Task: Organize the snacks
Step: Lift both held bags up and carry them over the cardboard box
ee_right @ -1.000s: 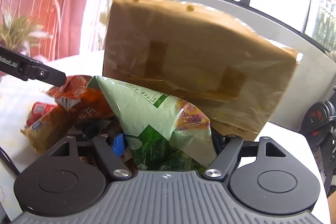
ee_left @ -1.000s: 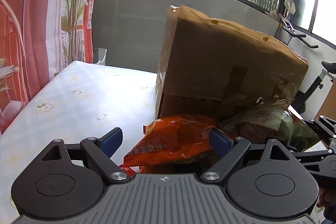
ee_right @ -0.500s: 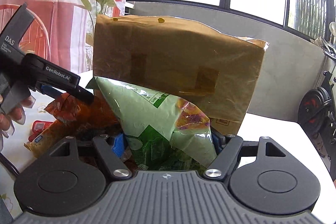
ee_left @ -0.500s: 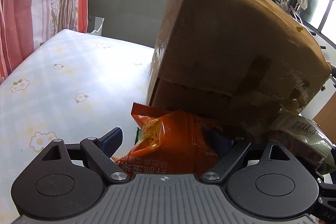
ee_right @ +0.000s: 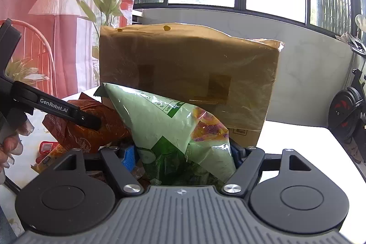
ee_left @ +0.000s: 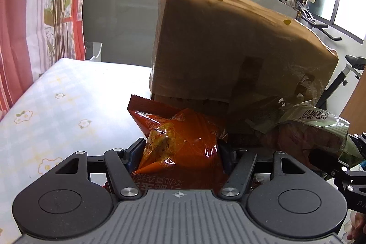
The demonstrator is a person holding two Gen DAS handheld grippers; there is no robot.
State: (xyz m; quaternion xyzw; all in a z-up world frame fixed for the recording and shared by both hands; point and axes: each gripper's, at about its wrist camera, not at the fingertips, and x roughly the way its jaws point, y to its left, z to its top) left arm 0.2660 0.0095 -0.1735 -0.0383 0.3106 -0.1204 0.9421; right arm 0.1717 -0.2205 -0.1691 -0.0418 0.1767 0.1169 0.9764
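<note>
Near the middle of the floral-print white tablecloth, a tall brown cardboard box wrapped in glossy tape stands on the table, its open side apparently facing the grippers. Both grippers hold snacks just in front of it. The left gripper is clenched on a crinkly orange foil snack bag, whose serrated top edge touches the box's lower front. The right gripper is clamped around a puffy pale-green plastic chip bag, which leans against the box's front. More small packets, among them a red sachet, lie by the table's left edge in the right wrist view.

The step in hand seems to be loading both bags into the box. To do it well, I would feed one bag at a time, low and level, under the overhanging flap, since both are air-filled and slippery and may buckle or jam side by side. A moderate grip should avoid crushing the contents. The light box could slide backward if pushed.
</note>
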